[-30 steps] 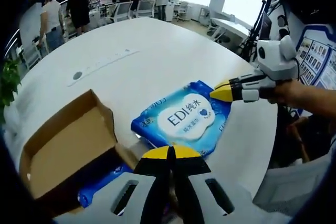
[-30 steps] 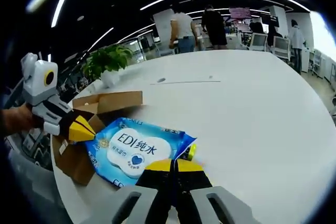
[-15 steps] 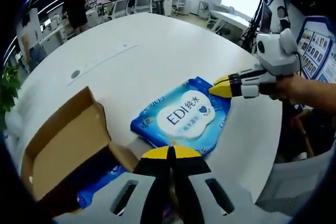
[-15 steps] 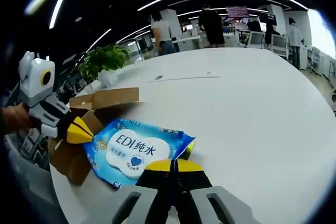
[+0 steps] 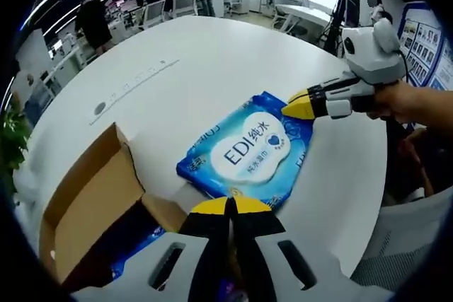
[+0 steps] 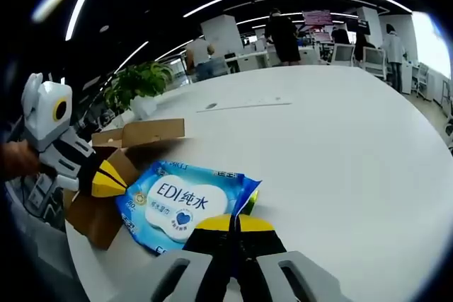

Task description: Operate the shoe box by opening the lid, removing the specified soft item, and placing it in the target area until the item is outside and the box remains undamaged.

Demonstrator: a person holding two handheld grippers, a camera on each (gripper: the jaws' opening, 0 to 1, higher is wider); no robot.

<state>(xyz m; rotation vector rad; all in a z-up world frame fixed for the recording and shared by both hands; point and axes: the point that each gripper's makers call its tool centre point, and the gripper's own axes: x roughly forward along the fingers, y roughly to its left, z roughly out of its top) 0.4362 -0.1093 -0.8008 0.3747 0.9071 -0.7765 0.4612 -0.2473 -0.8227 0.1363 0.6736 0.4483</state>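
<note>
Blue wipes pack (image 5: 246,152) lies flat on the table (image 5: 212,68), beside the open box (image 5: 92,206). Both my grippers, left (image 5: 228,206) and right (image 6: 233,223), look pressed together, empty (the pack seems free). I'd retreat slowly, avoiding the cardboard.

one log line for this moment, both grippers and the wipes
left gripper: shut on wipes pack edge | right gripper: shut on opposite edge | pack: on white table, outside open cardboard box

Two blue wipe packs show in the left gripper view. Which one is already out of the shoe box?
The large EDI wipes pack lying label-up on the white table, beside the open shoe box. The other blue pack sits in the box's shadowed inside.
</note>
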